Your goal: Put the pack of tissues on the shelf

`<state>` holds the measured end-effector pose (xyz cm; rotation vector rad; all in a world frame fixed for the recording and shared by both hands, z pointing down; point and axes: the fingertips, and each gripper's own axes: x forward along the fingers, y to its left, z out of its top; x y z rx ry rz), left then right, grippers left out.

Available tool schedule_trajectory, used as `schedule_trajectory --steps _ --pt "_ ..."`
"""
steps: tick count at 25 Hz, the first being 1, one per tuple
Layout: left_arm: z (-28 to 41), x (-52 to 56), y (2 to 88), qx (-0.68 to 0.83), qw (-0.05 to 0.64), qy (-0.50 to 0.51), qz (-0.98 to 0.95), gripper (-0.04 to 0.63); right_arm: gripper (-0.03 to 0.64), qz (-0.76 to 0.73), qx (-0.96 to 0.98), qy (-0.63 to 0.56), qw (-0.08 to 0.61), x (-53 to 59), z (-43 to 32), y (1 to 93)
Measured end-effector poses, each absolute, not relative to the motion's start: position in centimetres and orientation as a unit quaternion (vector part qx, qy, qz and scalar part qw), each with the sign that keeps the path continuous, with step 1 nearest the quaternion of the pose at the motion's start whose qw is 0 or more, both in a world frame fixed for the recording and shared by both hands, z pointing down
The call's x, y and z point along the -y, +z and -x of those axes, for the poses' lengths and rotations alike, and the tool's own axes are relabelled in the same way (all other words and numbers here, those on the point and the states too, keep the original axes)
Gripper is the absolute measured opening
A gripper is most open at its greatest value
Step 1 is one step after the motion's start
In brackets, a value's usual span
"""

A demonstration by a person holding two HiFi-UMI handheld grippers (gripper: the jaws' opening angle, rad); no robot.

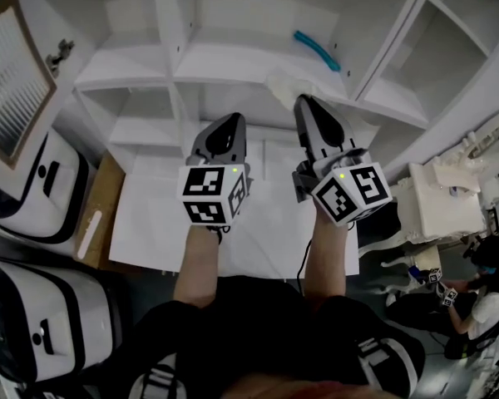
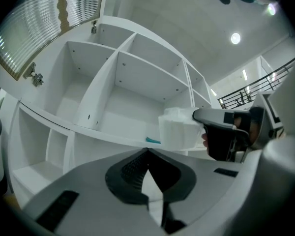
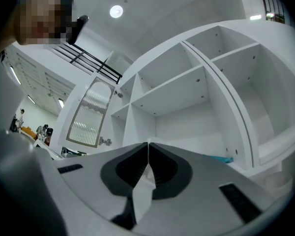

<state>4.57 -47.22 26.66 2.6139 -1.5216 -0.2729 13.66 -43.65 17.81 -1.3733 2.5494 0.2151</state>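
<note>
The pack of tissues (image 1: 283, 85) is a white, soft-wrapped block held up at the front edge of a white shelf (image 1: 233, 61). My right gripper (image 1: 304, 100) is shut on it. In the left gripper view the pack (image 2: 179, 129) hangs off the right gripper's tip, in front of the shelf compartments. In the right gripper view only a thin white flap of the pack (image 3: 143, 190) shows, pinched between the closed jaws of the right gripper (image 3: 147, 144). My left gripper (image 1: 230, 120) (image 2: 147, 151) hovers just left of it, shut and empty, pointing at the shelf.
A teal object (image 1: 317, 50) lies on the same shelf board, further back on the right. An open cabinet door with ribbed glass (image 1: 12, 81) hangs at the left. White cases (image 1: 33, 189) stand on the floor at left. A person (image 1: 474, 306) crouches at lower right.
</note>
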Motion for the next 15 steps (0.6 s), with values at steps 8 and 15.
schedule_trajectory --steps 8,15 --pt "-3.0 49.7 25.7 0.508 0.050 -0.103 -0.854 0.011 0.025 0.462 -0.874 0.086 0.125 47.3 -13.0 15.7" --pt "-0.7 52.0 25.9 0.522 0.057 -0.106 -0.844 0.011 0.025 0.480 -0.853 0.175 0.103 48.4 -10.7 13.0"
